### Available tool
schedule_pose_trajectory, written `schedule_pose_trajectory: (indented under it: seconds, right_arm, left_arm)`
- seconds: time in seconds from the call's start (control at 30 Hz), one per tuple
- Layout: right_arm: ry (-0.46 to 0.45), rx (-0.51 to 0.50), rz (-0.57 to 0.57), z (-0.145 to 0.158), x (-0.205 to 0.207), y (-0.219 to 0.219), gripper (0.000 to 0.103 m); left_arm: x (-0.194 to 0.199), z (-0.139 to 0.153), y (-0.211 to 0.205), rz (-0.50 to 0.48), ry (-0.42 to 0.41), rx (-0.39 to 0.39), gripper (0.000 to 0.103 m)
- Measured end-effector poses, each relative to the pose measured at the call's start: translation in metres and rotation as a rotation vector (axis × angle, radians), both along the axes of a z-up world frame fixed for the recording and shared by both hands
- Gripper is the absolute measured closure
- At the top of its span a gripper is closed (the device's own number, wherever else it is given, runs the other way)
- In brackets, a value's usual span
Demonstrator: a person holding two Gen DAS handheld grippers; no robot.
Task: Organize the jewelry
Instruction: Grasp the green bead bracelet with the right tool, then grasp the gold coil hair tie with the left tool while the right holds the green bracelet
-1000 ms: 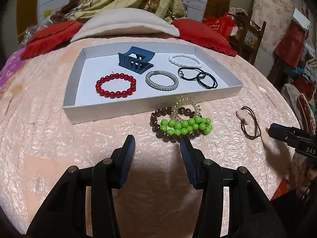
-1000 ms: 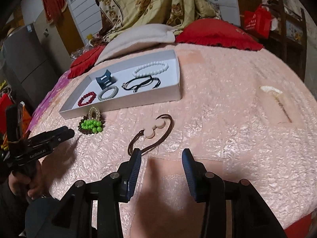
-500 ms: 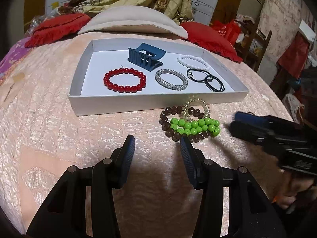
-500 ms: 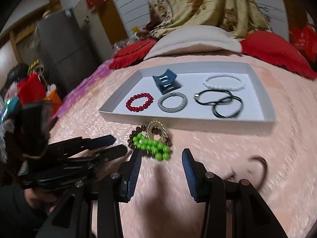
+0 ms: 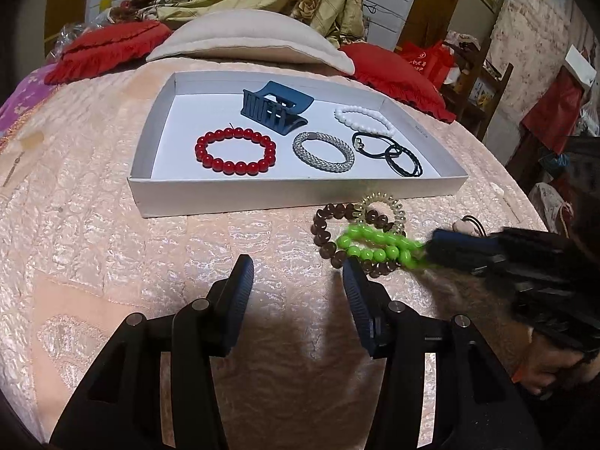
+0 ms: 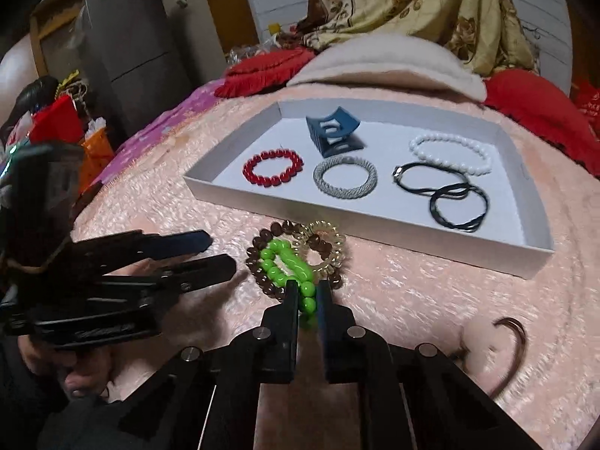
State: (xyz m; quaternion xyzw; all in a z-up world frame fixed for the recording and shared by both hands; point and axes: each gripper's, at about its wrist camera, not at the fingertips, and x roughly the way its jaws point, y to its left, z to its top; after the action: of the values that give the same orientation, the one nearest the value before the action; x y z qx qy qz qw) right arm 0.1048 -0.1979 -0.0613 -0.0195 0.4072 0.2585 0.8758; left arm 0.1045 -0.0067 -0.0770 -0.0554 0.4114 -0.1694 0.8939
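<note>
Green bead bracelet (image 6: 288,266) lies just in front of the white tray (image 6: 375,225), atop a brown bead bracelet (image 6: 258,262). Right gripper (image 6: 308,296) is closing on its near end; its long axis runs away from the jaws toward the tray. Left gripper (image 5: 296,277) stands open, empty.

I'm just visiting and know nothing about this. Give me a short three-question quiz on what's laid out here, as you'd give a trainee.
1. True or false: the green bead bracelet lies inside the white tray.
2. Which tool is closing on the green beads: A the left tool, B the right tool?
3. Fill in: the blue hair claw sits just behind the ___ bead bracelet.

Key: 1 false; 2 B; 3 red.
</note>
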Motion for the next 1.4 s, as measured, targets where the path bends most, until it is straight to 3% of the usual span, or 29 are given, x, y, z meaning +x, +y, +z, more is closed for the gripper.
schedule_pose_trajectory:
  seconds: [0.2, 0.4, 0.63, 0.9, 1.0, 1.07, 1.27, 1.3, 1.33, 1.4]
  right_arm:
    - [-0.061, 0.147, -0.094, 0.028, -0.016, -0.04, 0.095]
    - [-0.084, 0.179, -0.146, 0.039, -0.021, -0.059, 0.095]
    - [-0.11, 0.222, -0.192, 0.049, -0.025, -0.078, 0.095]
    - [-0.1, 0.212, -0.167, 0.047, -0.024, -0.071, 0.095]
    - [-0.096, 0.214, -0.166, 0.046, -0.021, -0.072, 0.095]
    - [-0.096, 0.214, -0.167, 0.046, -0.022, -0.072, 0.095]
    - [-0.098, 0.216, -0.17, 0.045, -0.023, -0.072, 0.095]
    - [-0.097, 0.216, -0.17, 0.045, -0.023, -0.072, 0.095]
    - [-0.098, 0.216, -0.171, 0.045, -0.023, -0.072, 0.095]
    - [-0.101, 0.219, -0.173, 0.045, -0.024, -0.072, 0.095]
  left_arm:
    - [0.001, 0.001, -0.008, -0.026, -0.003, 0.038, 0.05]
    - [0.003, 0.011, -0.022, -0.07, -0.037, 0.078, 0.05]
    - [0.018, 0.027, -0.051, -0.191, -0.062, 0.047, 0.05]
    - [0.037, 0.016, -0.067, -0.179, -0.025, 0.088, 0.051]
    - [0.039, 0.009, -0.067, -0.171, -0.019, 0.093, 0.055]
    - [0.039, 0.009, -0.068, -0.173, -0.014, 0.079, 0.066]
    - [0.037, 0.01, -0.07, -0.186, -0.02, 0.073, 0.077]
    - [0.036, 0.011, -0.069, -0.183, -0.027, 0.072, 0.081]
    - [0.035, 0.013, -0.068, -0.174, -0.037, 0.078, 0.102]
    - [0.034, 0.015, -0.064, -0.171, -0.03, 0.07, 0.102]
